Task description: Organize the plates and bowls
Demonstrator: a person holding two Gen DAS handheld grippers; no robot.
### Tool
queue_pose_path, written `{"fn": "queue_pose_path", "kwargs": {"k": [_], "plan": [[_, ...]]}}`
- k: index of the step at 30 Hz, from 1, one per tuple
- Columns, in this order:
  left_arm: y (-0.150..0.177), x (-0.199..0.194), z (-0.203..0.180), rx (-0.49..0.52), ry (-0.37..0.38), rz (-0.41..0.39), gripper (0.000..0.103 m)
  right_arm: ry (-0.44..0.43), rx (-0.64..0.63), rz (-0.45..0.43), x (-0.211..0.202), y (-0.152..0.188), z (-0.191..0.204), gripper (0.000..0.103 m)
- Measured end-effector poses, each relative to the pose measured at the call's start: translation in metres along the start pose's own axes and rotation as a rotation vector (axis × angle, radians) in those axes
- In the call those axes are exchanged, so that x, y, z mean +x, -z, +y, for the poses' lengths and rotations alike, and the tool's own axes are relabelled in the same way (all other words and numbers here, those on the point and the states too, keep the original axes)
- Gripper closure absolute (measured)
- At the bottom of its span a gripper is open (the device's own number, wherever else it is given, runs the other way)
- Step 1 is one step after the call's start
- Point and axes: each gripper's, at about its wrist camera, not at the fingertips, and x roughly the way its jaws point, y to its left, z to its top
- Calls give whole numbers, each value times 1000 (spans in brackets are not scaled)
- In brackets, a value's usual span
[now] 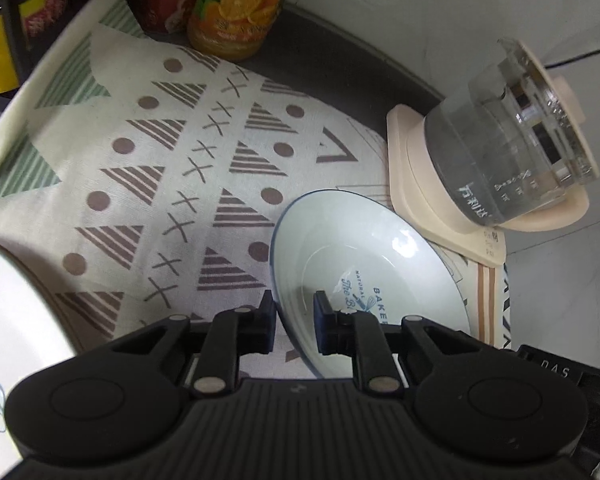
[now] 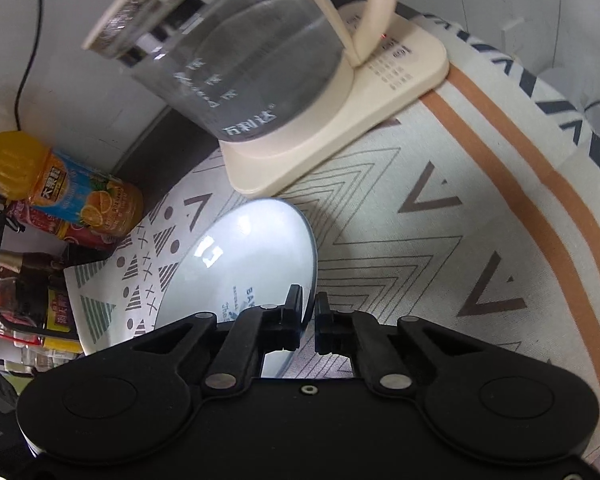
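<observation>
Currently both your grippers are clamped on the same pale plate (image 1: 364, 264), one at each side of its rim. Left gripper (image 1: 294, 322): jaws pinched on the near rim, one finger (image 1: 327, 320) inside the dish over the blue lettering, the other outside on the patterned cloth (image 1: 172, 168). Right gripper (image 2: 309, 322): jaws nearly together, the plate's edge caught between them, plate body spreading away to the left of the fingers. Plate looks tipped, possibly lifted off the cloth, though the fisheye makes that hard to judge. Ahead of both sets of fingers: glass kettle (image 1: 512, 148) on its cream base (image 1: 416, 184), just beyond the plate's far rim. Second white dish (image 1: 16, 320) well left of the left fingers, only partly in view. Orange juice bottle (image 1: 236, 8) far ahead at the cloth's back edge
</observation>
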Motion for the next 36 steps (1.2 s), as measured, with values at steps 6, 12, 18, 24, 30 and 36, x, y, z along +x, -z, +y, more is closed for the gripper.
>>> {"fn": "queue_pose_path", "kwargs": {"k": [6,12,18,24,30,36], "plan": [[0,-18,12,-29,10,-35,86,-25,-22,-16,-7,9,14,97],[0,-44,26,-46,10,-83,86,-48,-69,-33,-17,16,35,96],[7,-74,49,-72,12,-133,86,-86,-104,-51,-26,28,58,96],[22,-99,76,-92,5,-159,86,-117,-138,-54,-35,49,80,96],[38,-124,109,-113,-7,-179,86,-135,-170,-43,-41,78,99,96],[58,-140,137,-133,-22,-178,86,-140,-196,-29,-43,112,113,96]]}}
